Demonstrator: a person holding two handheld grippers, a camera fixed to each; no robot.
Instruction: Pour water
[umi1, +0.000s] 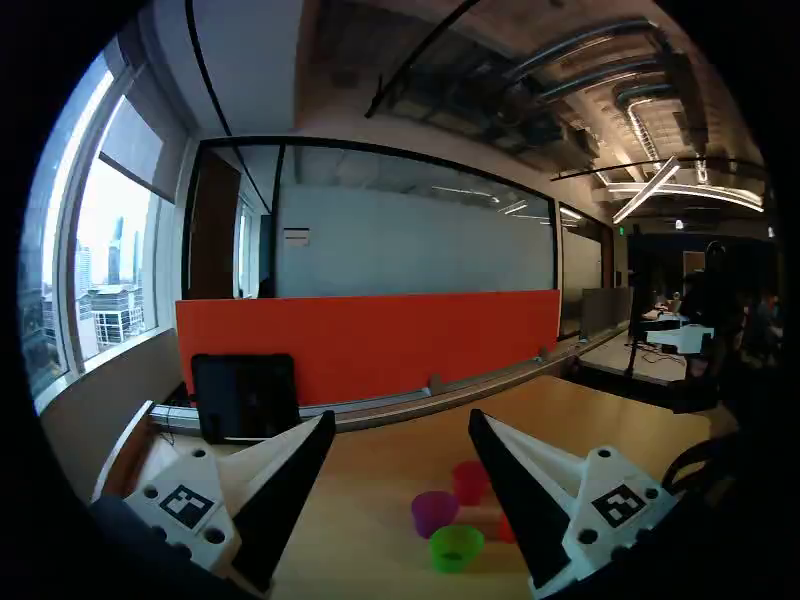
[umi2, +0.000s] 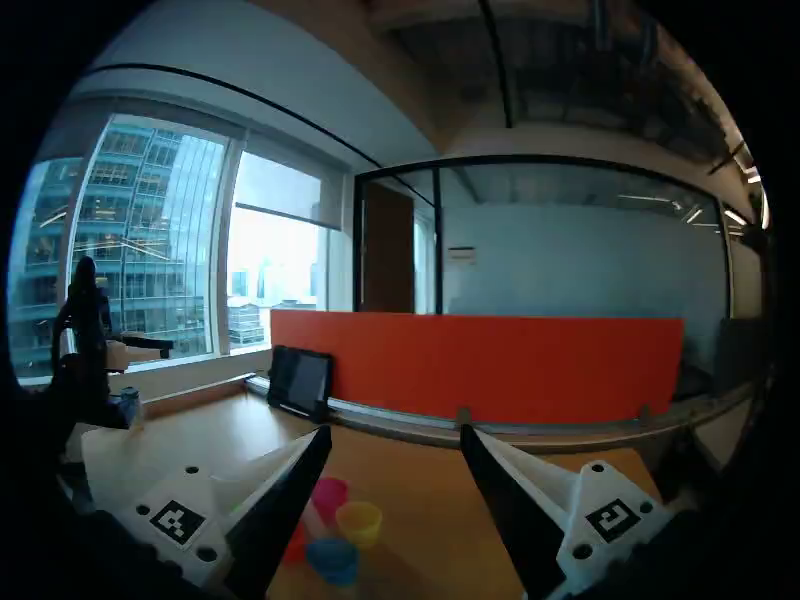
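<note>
Cups, small and brightly coloured, stand in a loose cluster on the pale wooden table (umi1: 380, 500), and none of them is held. Nearest in the left gripper view, the left claw (umi1: 401, 414) is spread wide and empty. Just beyond it sit a green cup (umi1: 456, 547), a purple cup (umi1: 432, 512) and a pink cup (umi1: 468, 480), all upright and close together. In the right gripper view, the right claw (umi2: 394, 429) is likewise wide open and empty, with a blue cup (umi2: 332, 558) and a yellow cup (umi2: 359, 521) on the table ahead of it. The cups are too small to tell whether any contains water. Farther back, a dark tablet (umi1: 245, 395) leans in front of an orange divider (umi1: 400, 340). The pour looks not yet begun: a cup must first be grasped, lifted and tipped.
</note>
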